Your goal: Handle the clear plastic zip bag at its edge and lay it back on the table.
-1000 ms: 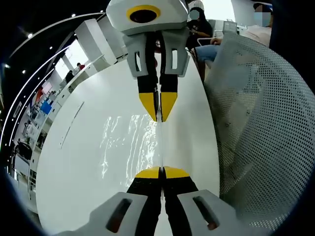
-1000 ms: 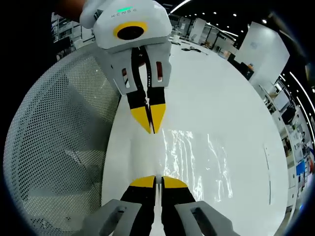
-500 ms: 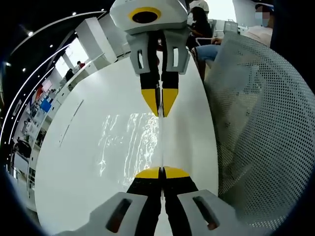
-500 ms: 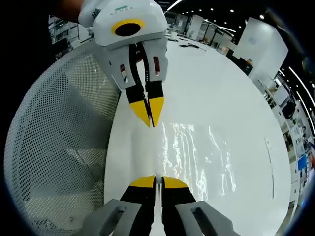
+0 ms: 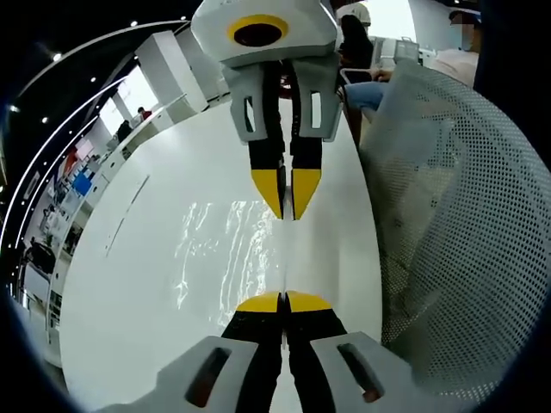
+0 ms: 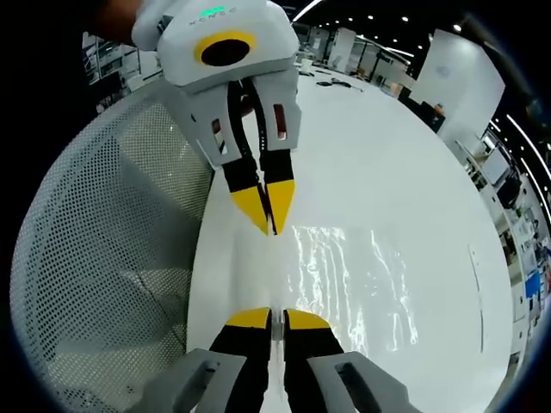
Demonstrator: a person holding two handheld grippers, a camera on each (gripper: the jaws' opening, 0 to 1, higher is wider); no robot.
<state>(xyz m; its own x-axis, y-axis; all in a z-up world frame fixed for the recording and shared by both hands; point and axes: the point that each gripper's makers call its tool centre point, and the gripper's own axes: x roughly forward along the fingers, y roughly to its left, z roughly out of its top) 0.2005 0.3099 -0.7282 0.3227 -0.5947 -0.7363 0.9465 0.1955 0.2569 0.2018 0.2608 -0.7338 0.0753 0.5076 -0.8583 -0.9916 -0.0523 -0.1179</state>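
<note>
Left gripper: jaws rise from the bottom of the left gripper view, yellow tips drawn together on the near end of the bag's edge, the thin edge running straight up out of the seam between them. In the right gripper view the same tool enters from above, white body uppermost, tips pointing down, pinched together on the far end of the edge.

Right gripper: jaws rise from the bottom of the right gripper view, yellow tips nearly together with the bag's edge clamped in the slim gap between them. In the left gripper view it hangs from the top, tips down and closed on the edge.

The two tools face each other, tip toward tip, along one line, apart, with the edge of the bag stretched between them.

Clear plastic zip bag: transparent, wrinkled, glinting with light; held at one edge by both grippers, its sheet spreading away from that line to one side over the table top. In the right gripper view the sheet spreads to the right of the jaws. Whether it rests on the surface or hangs just above cannot be told.

Table: white, glossy, long.

Mesh chair back: white, perforated, just beside the table edge on the side opposite the bag.
</note>
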